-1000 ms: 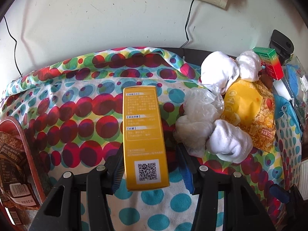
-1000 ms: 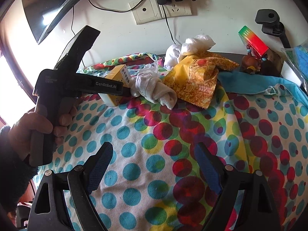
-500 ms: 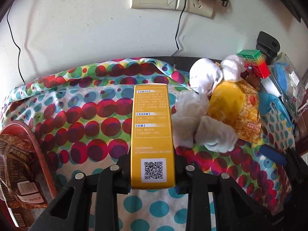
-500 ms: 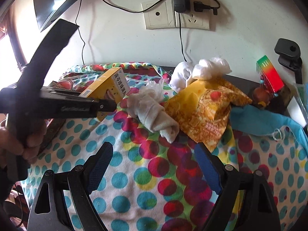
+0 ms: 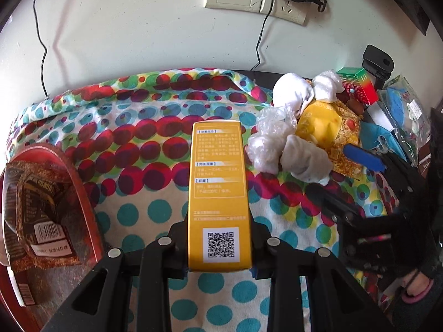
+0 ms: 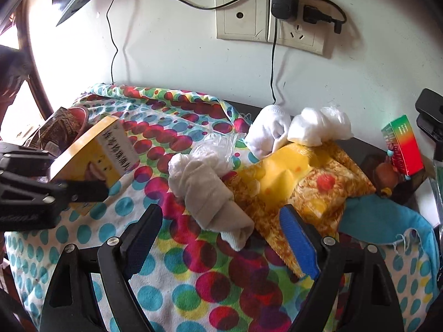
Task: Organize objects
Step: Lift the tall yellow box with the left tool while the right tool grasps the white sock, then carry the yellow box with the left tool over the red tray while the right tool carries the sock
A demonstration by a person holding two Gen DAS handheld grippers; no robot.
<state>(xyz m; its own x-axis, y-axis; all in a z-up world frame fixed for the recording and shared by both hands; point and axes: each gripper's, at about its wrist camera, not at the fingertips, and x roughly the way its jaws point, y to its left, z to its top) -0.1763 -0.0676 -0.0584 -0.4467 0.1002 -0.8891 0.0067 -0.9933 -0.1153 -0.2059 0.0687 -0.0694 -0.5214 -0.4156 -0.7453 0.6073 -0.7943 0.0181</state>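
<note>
Clutter crowds the right half of the spotted cloth (image 6: 210, 282): a rolled sock (image 6: 213, 202) lies against crinkled plastic (image 6: 213, 149), with a yellow snack bag (image 6: 299, 182) touching it and two white bundles (image 6: 301, 127) at the bag's far end by the wall. A green and red carton (image 6: 402, 145) stands tilted further right, above a blue cloth (image 6: 387, 218). At the cloth's left edge sits a red tray (image 5: 80, 193) holding a brown packet (image 5: 36, 207).

The left gripper (image 5: 218, 249) pinches the near end of the yellow box (image 5: 218, 191), one pad on each long side; the box is carried off the cloth, tipped up, left of the sock.

The right gripper (image 6: 218, 246) is spread wide with nothing between its pads, and the sock and snack bag lie just past its tips.

A second ago the left pads stood apart from the box, which lay loose between them; they have since pressed in on it. From the right camera the box now sits nearer the tray, and the sock pile looms much larger ahead. The right gripper now shows at the edge of the left view.
</note>
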